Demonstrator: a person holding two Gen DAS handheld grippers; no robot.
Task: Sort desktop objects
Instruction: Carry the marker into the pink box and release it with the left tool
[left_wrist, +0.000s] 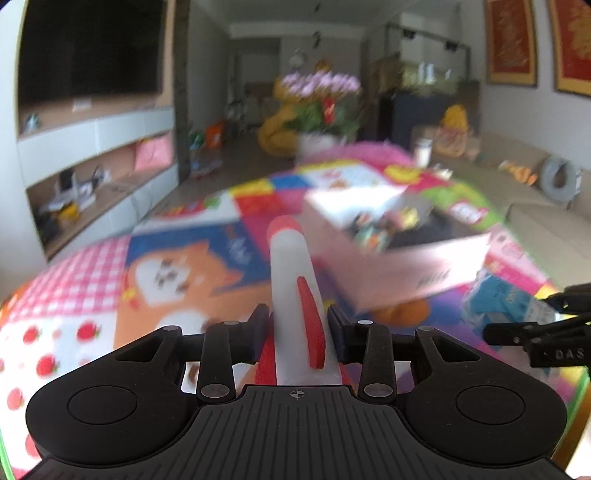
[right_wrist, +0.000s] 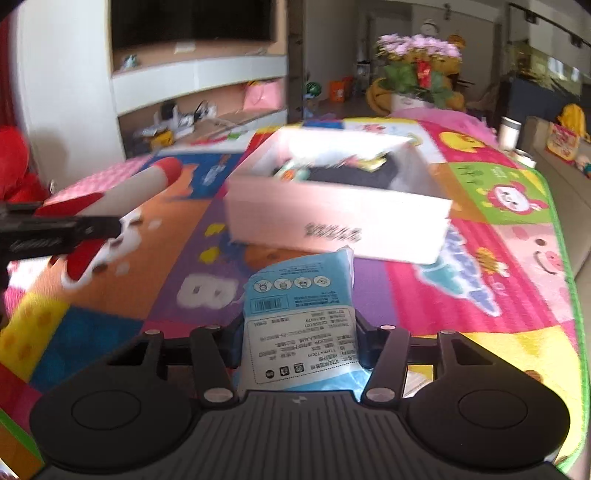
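Two grippers, each holding one thing. Nearest, left gripper (left_wrist: 297, 332), jaws drawn in close on one white toy rocket (left_wrist: 291, 295) with red fins and a red nose, nose aimed away, lifted off the mat; pads against its flanks. Right gripper (right_wrist: 299, 343), jaws partly closed on one blue-and-white packet (right_wrist: 299, 314) with a barcode and printed label, top edge curling forward. Below both, one patchwork play mat (right_wrist: 498, 258) in bright squares, green border along its right edge; bare mat between the grippers and the box. Further off, one pale pink cardboard box (right_wrist: 340, 221), open-topped, set at an angle mid-mat, small items inside too blurred to count; open mat on both flanks. Beyond the far mat edge, one pot of pink flowers (right_wrist: 417, 66); at left, one shelf unit (right_wrist: 184, 92) under one dark screen (right_wrist: 192, 18).
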